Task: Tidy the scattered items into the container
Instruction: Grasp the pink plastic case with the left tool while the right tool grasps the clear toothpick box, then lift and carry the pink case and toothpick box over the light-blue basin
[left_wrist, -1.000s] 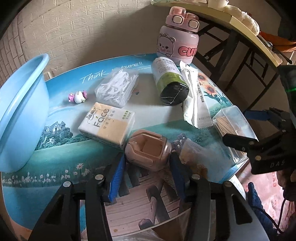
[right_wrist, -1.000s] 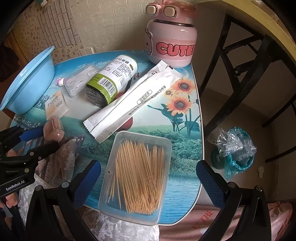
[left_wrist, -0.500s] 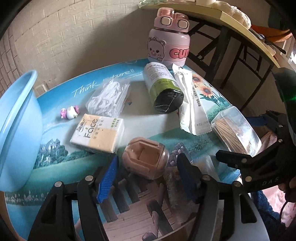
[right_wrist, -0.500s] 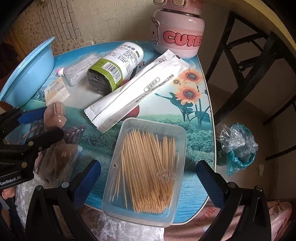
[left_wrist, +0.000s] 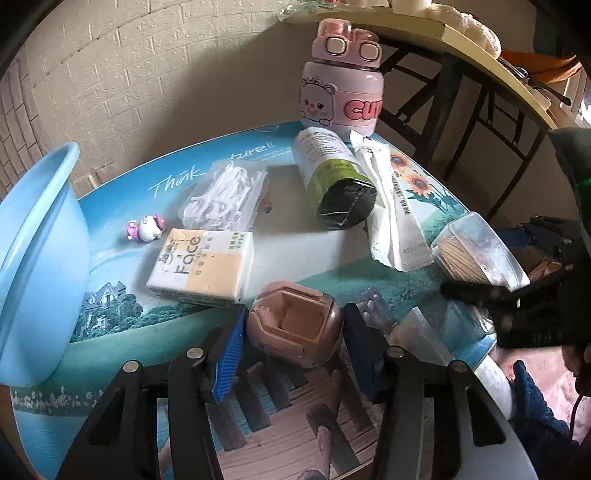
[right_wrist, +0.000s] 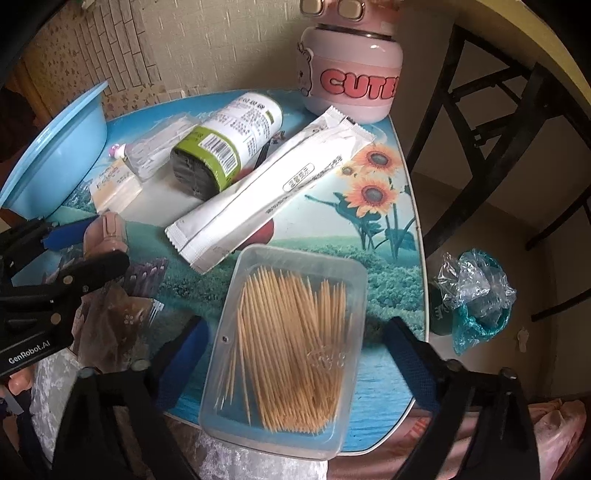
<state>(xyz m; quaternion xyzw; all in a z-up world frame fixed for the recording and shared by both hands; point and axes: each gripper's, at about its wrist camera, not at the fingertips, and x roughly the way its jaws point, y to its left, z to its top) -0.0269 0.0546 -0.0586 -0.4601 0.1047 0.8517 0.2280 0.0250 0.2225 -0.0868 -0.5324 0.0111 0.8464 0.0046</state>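
Where brick wall (left_wrist: 122, 74) meets table (left_wrist: 332, 254)

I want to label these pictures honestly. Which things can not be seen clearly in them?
- Blue basin, left wrist view: its inside is hidden by its own wall; the frame edge cuts it.
- Pink bottle, right wrist view: the lid is cut off by the top edge.
- Toothpick box, left wrist view: partly covered by the blurred right tool, which is closing.
- Small pink figure, right wrist view: too small to identify.

both tools black w/ blue ribbed pads (left_wrist: 229, 350), silver screws; left tool (right_wrist: 66, 258) marked "genrobot.ai".
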